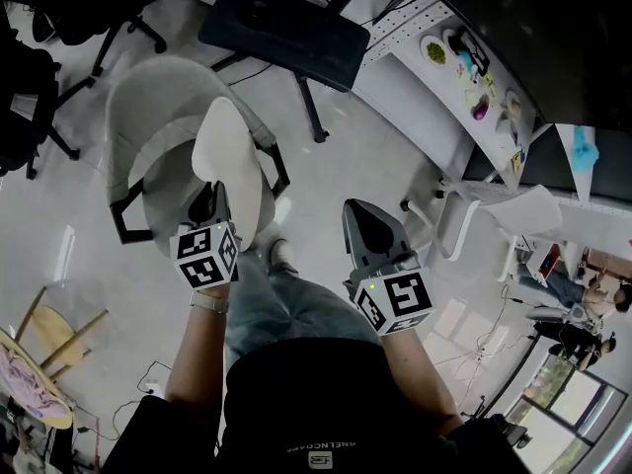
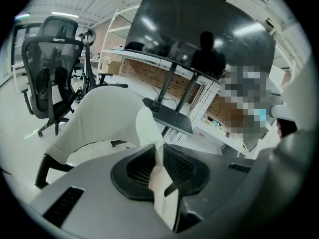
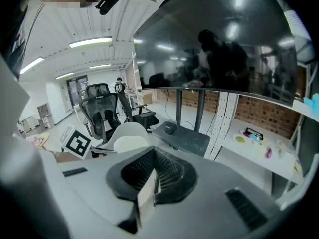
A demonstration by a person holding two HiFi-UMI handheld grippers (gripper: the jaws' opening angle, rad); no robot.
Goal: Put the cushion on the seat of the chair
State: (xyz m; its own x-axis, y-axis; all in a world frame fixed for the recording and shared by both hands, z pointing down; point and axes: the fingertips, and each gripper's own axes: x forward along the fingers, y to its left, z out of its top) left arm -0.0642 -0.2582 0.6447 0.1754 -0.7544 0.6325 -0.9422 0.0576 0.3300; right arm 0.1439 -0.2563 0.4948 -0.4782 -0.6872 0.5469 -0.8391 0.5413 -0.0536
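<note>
A cream cushion (image 1: 234,156) stands on edge over the seat of the pale grey shell chair (image 1: 148,107), toward the seat's right side. My left gripper (image 1: 212,196) is shut on the cushion's near edge. In the left gripper view the cushion (image 2: 102,121) bulges ahead of the left gripper (image 2: 158,157), its edge pinched between the pads. My right gripper (image 1: 366,212) hangs to the right of the chair, over the floor, apart from the cushion. In its own view the right gripper (image 3: 152,180) has its jaws together with nothing between them.
A black monitor stand base (image 1: 281,18) lies beyond the chair. Black office chairs (image 1: 39,38) stand at the far left. A white table (image 1: 415,77) with small items and a white chair (image 1: 494,215) are at the right. A wooden stool (image 1: 49,334) is at lower left.
</note>
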